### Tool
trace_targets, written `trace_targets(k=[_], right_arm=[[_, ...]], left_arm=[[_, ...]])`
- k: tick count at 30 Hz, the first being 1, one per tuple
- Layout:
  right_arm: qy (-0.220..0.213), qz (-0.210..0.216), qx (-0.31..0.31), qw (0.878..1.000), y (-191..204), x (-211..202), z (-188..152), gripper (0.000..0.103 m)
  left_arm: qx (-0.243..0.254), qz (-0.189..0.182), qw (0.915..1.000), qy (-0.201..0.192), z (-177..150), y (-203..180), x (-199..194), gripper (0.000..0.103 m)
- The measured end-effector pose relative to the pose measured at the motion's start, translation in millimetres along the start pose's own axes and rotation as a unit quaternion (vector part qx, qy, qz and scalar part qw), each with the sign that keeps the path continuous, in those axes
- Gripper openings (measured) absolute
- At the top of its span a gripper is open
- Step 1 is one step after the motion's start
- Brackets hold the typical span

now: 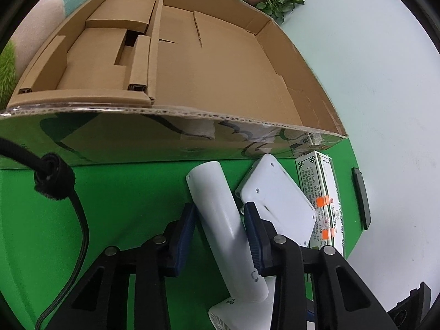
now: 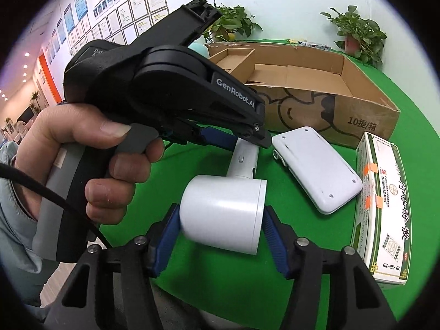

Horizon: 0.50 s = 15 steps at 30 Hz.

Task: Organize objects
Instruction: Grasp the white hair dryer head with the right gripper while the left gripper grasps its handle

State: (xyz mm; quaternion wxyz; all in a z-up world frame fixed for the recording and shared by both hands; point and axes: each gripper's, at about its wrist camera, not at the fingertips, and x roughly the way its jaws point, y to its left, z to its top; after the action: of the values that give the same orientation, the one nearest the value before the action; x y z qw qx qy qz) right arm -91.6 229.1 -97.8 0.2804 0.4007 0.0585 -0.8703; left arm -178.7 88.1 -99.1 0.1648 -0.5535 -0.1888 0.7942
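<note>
A white hair dryer lies on the green cloth. Its handle [image 1: 220, 214] runs between the fingers of my left gripper [image 1: 220, 222], whose blue pads sit around it with small gaps. Its barrel [image 2: 222, 211] sits between the pads of my right gripper [image 2: 220, 233], which touch both its ends. The left gripper [image 2: 242, 140] also shows in the right wrist view, held in a hand. A white flat device [image 1: 277, 200] [image 2: 316, 170] lies just right of the handle. A white and green medicine box [image 1: 321, 192] [image 2: 382, 209] lies further right.
An open cardboard box [image 1: 176, 140] [image 2: 365, 110] with inner dividers stands behind the objects. A dark flat bar [image 1: 361, 198] lies at the cloth's right edge. Potted plants [image 2: 357, 33] stand at the back. A black cable [image 1: 79, 220] hangs at the left.
</note>
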Motion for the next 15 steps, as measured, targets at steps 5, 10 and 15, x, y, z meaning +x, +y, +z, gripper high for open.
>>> trace_targets(k=[5, 10, 15], right_arm=[[-0.001, -0.005, -0.007, 1.0, 0.8, 2.9, 2.4, 0.058], [-0.027, 0.001, -0.004, 1.0, 2.3, -3.1, 10.3, 0.058], [-0.051, 0.005, -0.005, 0.999, 5.9, -7.4, 24.1, 0.058]], left_arm=[[0.006, 0.009, 0.9999, -0.01, -1.5, -4.0, -9.7, 0.032], [0.011, 0.013, 0.999, -0.041, 4.4, -9.7, -36.4, 0.031], [0.022, 0.026, 0.9973, -0.065, 9.5, -20.8, -64.2, 0.026]])
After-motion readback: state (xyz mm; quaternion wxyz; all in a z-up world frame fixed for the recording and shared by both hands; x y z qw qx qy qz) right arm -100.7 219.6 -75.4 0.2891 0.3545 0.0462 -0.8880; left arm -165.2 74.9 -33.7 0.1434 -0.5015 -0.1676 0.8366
